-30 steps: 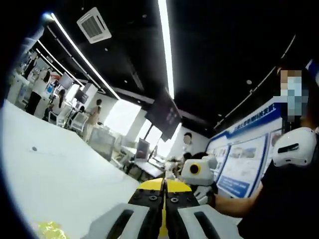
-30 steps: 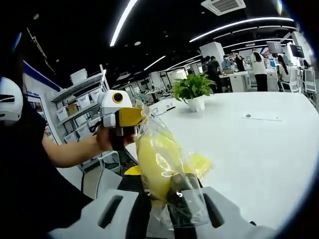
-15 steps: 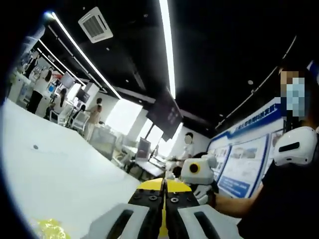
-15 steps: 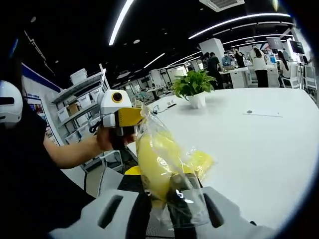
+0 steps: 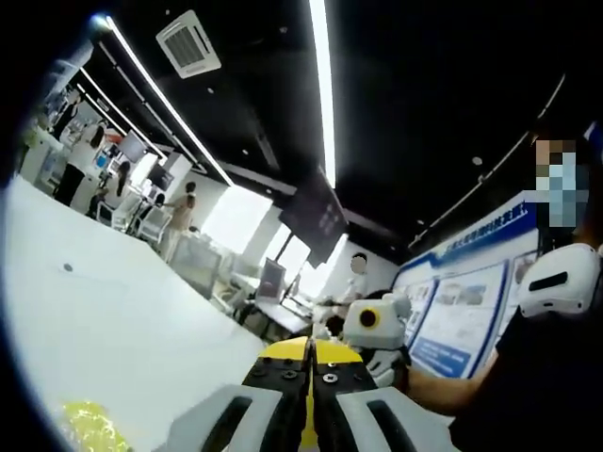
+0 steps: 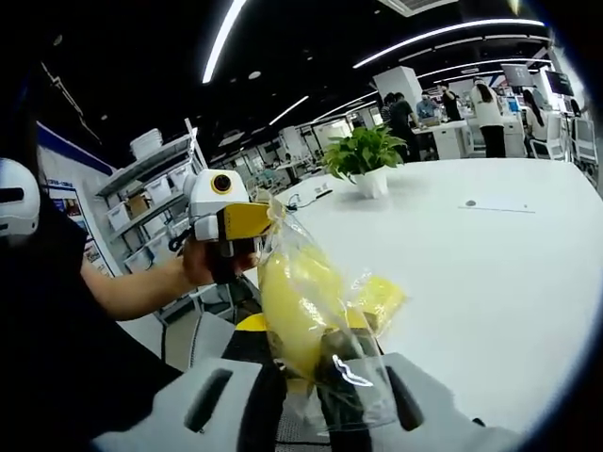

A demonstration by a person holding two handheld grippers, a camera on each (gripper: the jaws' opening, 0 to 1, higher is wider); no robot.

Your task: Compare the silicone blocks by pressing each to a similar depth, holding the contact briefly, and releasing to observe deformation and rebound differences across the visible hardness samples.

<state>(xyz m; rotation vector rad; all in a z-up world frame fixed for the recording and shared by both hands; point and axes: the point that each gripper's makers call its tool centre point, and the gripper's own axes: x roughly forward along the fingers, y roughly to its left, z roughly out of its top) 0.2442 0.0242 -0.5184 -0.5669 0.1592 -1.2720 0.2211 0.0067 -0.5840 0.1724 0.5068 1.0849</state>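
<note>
The yellow silicone block inside a clear crinkled plastic bag (image 6: pixel 301 306) hangs in the air between the two tools, above the near edge of the white tabletop (image 6: pixel 490 273). The right tool (image 6: pixel 311 395) has its jaws narrow and pinches the lower part of the bag, with the block just above the jaws. The left tool (image 6: pixel 247 222) is seen across from it in the right gripper view, gripping the upper twisted end of the same bag; in the left gripper view its jaws (image 5: pixel 309 372) stand pressed together. A second yellow piece (image 6: pixel 377 299) shows behind the bag, but I cannot tell if it is in the bag or lies on the tabletop. In the left gripper view a crumpled yellow wrapped piece (image 5: pixel 89 428) lies on the tabletop, well apart from the tools.

I judge that the pressing test is not yet begun, because the block is still wrapped. The risk is that the thin film slips or tears under the two pulls, and the block drops to the floor beside the tabletop edge.

I count one block in the bag for sure, two tools, and one green potted plant (image 6: pixel 363 160) far on the tabletop.
</note>
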